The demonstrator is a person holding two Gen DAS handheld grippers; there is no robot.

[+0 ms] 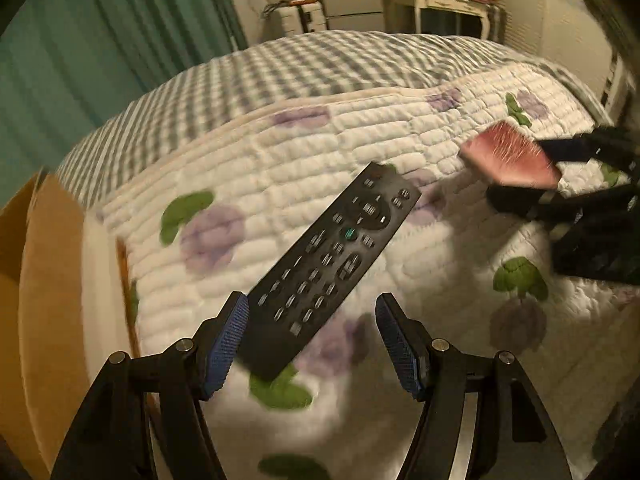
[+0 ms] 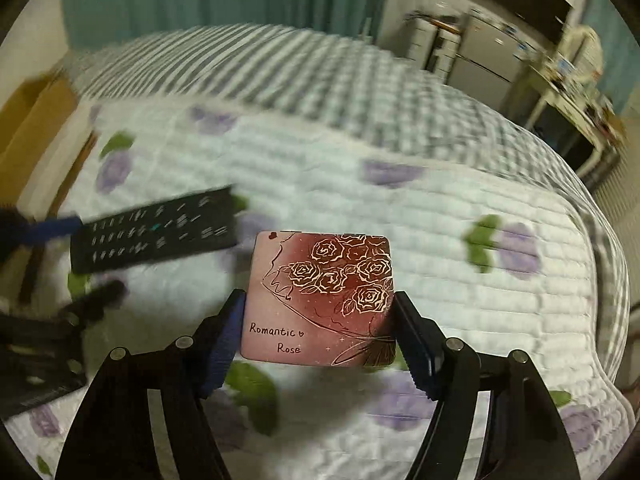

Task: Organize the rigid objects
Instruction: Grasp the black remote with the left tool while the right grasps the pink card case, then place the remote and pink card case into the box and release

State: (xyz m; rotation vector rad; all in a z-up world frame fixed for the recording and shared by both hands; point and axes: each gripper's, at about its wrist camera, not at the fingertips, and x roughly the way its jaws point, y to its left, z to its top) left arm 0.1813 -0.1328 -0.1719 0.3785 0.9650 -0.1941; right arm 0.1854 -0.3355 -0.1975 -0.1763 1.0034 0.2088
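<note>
A long black remote control (image 1: 324, 264) hangs tilted above the quilted bed. Its near end rests against the left pad of my left gripper (image 1: 312, 316), whose jaws stand wide apart; the right pad is clear of it. The remote also shows in the right wrist view (image 2: 156, 234), blurred, at the left. My right gripper (image 2: 318, 312) is shut on a pink and red square case (image 2: 320, 296) printed with roses and "Romantic Rose", held above the bed. That case also shows at the right of the left wrist view (image 1: 510, 156).
A brown cardboard box (image 1: 36, 280) stands at the bed's left edge, seen also in the right wrist view (image 2: 28, 120). The white floral quilt (image 1: 320, 152) covers the near bed, a grey checked blanket (image 1: 280, 68) beyond. Teal curtains, a fridge and a desk stand behind.
</note>
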